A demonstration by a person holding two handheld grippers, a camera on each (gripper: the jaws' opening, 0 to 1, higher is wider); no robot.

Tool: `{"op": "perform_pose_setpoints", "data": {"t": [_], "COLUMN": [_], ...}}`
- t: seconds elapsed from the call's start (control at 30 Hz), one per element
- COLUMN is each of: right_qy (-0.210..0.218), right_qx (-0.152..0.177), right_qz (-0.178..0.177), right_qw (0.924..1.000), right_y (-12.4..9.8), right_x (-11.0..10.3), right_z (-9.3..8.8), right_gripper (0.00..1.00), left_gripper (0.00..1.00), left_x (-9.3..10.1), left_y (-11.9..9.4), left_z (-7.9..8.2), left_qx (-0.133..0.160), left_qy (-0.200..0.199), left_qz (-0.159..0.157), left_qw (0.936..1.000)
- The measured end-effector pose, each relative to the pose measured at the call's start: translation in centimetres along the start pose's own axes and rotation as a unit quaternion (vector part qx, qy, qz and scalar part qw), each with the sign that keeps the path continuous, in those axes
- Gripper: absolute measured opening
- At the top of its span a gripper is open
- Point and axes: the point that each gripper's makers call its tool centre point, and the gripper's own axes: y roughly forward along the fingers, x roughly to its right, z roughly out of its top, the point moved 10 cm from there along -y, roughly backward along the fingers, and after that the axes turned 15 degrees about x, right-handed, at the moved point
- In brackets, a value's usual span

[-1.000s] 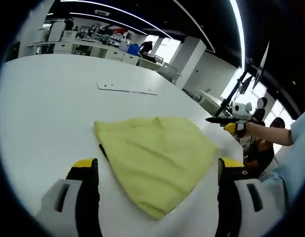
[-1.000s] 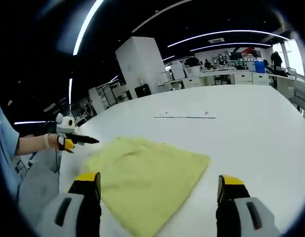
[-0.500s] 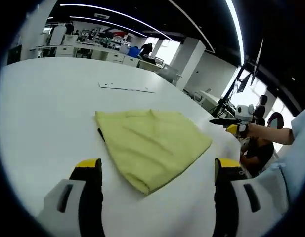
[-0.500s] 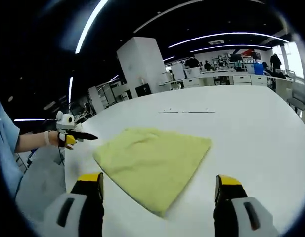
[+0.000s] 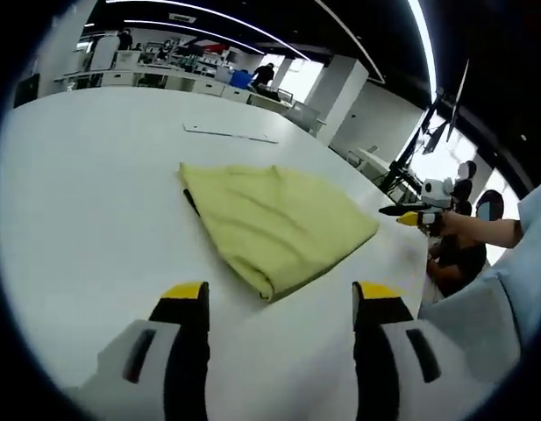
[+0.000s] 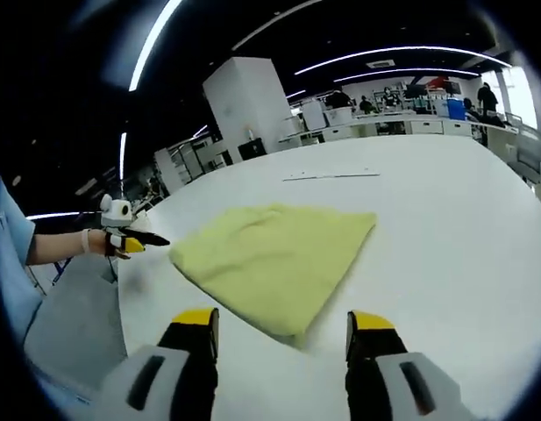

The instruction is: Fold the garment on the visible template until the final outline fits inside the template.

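A wide white table (image 5: 86, 193) stands in a large office hall with dark ceiling and long strip lights; desks and cabinets line the far wall.

In the left gripper view, the left gripper (image 5: 279, 303) rises from the bottom with its two yellow-tipped jaws standing apart, nothing between them and bare table under the gap. Ahead of the jaws and a little to the left of the gap's line lies the folded yellow garment (image 5: 274, 224), flat on the table, its nearest corner just beyond the jaw tips. A thin dark strip (image 5: 192, 202) shows at the garment's left edge; whether it is the template cannot be told. Farther ahead lies a thin white strip (image 5: 231, 134). Off to the right of the right jaw the right gripper (image 5: 402, 210) hangs over the table's edge in a hand (image 5: 441, 221), past the garment's right corner; how far its jaws stand open cannot be told here.

In the right gripper view, the left gripper (image 6: 152, 239) shows far left of the jaws, close to the garment's (image 6: 274, 254) left corner. The right gripper's (image 6: 283, 333) own jaws stand apart and hold nothing; the garment's near corner lies just ahead of the gap.
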Motion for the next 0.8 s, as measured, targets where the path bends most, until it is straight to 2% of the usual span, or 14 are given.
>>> {"op": "perform_pose_setpoints", "data": {"t": [0.17,0.2,0.33,0.57,0.67,0.8], "right_qy": [-0.001,0.003,0.001,0.011,0.011,0.0], "right_qx": [-0.018,-0.019,-0.026,-0.039,-0.048,-0.055], "right_qz": [-0.004,-0.004,-0.009,-0.013,-0.01,-0.009], "right_qw": [0.9998,0.9998,0.9996,0.9991,0.9987,0.9985], "right_y": [-0.1,-0.1,0.0,0.4,0.7,1.2], "right_x": [0.3,0.3,0.5,0.9,0.9,0.8], "right_z": [-0.8,-0.9,-1.2,-1.8,-2.2,-2.5], "right_gripper": [0.39,0.38,0.33,0.26,0.17,0.12], "left_gripper": [0.4,0.38,0.34,0.2,0.19,0.15], "left_x": [-0.7,-0.8,-1.2,-1.1,-1.1,-1.1], "left_y": [0.5,0.5,1.0,1.7,1.9,2.0], "left_z": [-0.8,-0.9,-1.3,-1.8,-1.9,-1.9], "left_qx": [-0.002,-0.003,-0.014,-0.014,-0.014,-0.014], "left_qy": [-0.012,-0.012,-0.012,-0.025,-0.028,-0.032], "left_qz": [0.012,0.013,0.019,0.012,0.009,0.011], "left_qw": [0.9999,0.9998,0.9996,0.9995,0.9995,0.9993]}}
